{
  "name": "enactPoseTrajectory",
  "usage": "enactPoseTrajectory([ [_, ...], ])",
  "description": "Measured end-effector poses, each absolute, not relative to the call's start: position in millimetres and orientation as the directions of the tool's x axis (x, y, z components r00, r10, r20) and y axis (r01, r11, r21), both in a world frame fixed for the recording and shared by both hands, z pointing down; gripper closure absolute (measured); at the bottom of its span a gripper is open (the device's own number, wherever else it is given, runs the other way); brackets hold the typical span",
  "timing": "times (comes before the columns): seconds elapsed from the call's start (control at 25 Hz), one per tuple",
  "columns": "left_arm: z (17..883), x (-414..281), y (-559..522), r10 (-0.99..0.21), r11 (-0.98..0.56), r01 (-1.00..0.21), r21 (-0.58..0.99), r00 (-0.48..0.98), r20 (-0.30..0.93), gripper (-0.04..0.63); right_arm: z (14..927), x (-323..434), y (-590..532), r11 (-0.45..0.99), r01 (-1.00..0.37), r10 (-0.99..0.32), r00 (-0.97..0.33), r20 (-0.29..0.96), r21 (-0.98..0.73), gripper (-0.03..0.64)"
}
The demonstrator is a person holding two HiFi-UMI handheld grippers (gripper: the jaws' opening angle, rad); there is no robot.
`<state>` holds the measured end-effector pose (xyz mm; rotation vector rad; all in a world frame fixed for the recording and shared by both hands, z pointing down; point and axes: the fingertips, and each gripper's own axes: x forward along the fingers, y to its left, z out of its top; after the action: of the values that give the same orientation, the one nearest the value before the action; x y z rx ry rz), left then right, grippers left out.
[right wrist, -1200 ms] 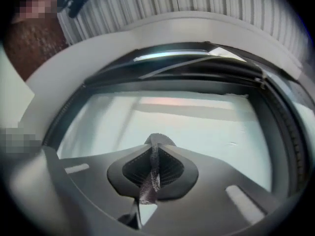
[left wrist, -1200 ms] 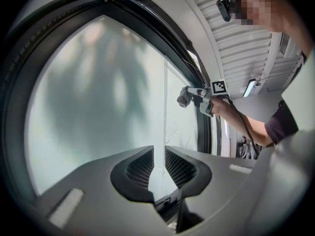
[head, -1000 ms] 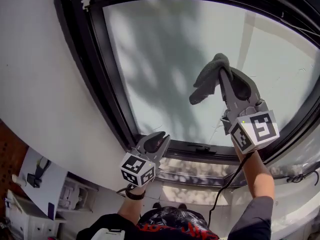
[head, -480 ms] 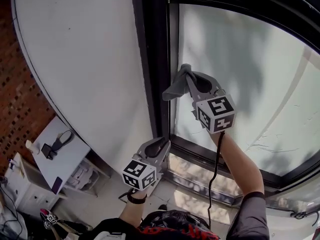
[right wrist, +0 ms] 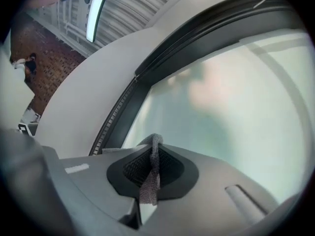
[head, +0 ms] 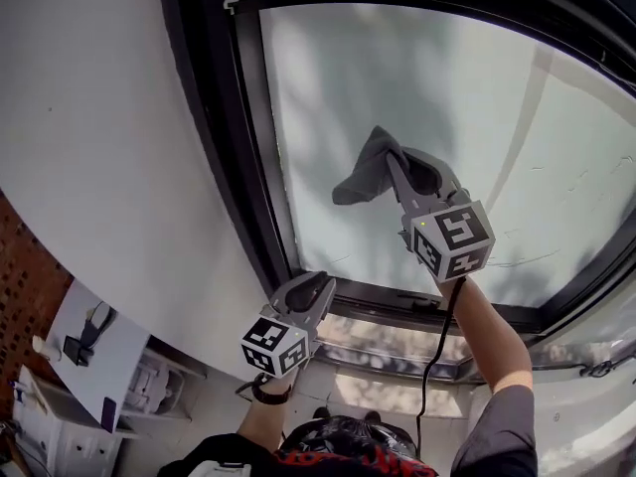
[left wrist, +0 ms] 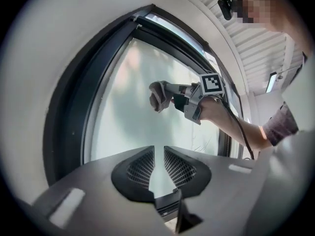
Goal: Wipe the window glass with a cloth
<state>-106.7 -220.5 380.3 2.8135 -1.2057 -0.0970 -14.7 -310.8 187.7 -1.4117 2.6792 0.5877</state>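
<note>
Someone stands at a large window, arms raised, with a grey plastic two-jaw gripper in each hand, two in all. The right gripper is held high against the glass, a single broad pane that looks milky and pale green-white, with soft shadows across it. Its jaws are clenched on one cloth, a grey, nubbly fabric bunched into a loose fold that sticks out past the jaw tips to the left and lies on the pane, low and left of its middle. In the right gripper view the cloth hangs as a thin, rough strip pinched between the two dark ribbed pads of the right gripper. The left gripper is lower, by the bottom corner of the black frame, well apart from the cloth. In its own view the left gripper shows two mesh-textured pads parted by a narrow gap, with nothing in it. Each gripper carries one cube with black-and-white square markers, two in total. A thin black cable runs down along the right forearm. A smooth white wall curves left of the frame.
</note>
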Motion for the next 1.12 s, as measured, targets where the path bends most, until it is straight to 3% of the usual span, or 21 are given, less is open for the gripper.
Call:
enactPoseTrajectory([
  [0.28, 380.5, -22.2, -224.3, -0.587, -0.808, -0.582, 0.093, 0.810, -0.024, 0.558, 178.9, 110.9, -287.4, 0.322, -0.902, -0.878, -0.398, -0.265, 0.289, 0.600],
  [0.52, 379.8, 46.3, -216.9, -0.466, -0.882, -0.463, 0.089, 0.884, -0.024, 0.558, 179.2, 238.2, -262.8, 0.089, -0.966, -0.947, -0.159, -0.281, 0.244, 0.600],
  [0.8, 377.3, 84.8, -211.4, -0.417, -0.907, -0.413, 0.088, 0.908, -0.034, 0.558, 188.1, 381.5, -238.2, -0.158, -0.970, -0.960, 0.107, -0.257, 0.187, 0.600],
  [1.12, 371.4, 97.6, -209.0, -0.422, -0.904, -0.418, 0.084, 0.906, -0.039, 0.558, 199.6, 526.0, -197.4, -0.444, -0.892, -0.883, 0.419, -0.213, 0.088, 0.600],
])
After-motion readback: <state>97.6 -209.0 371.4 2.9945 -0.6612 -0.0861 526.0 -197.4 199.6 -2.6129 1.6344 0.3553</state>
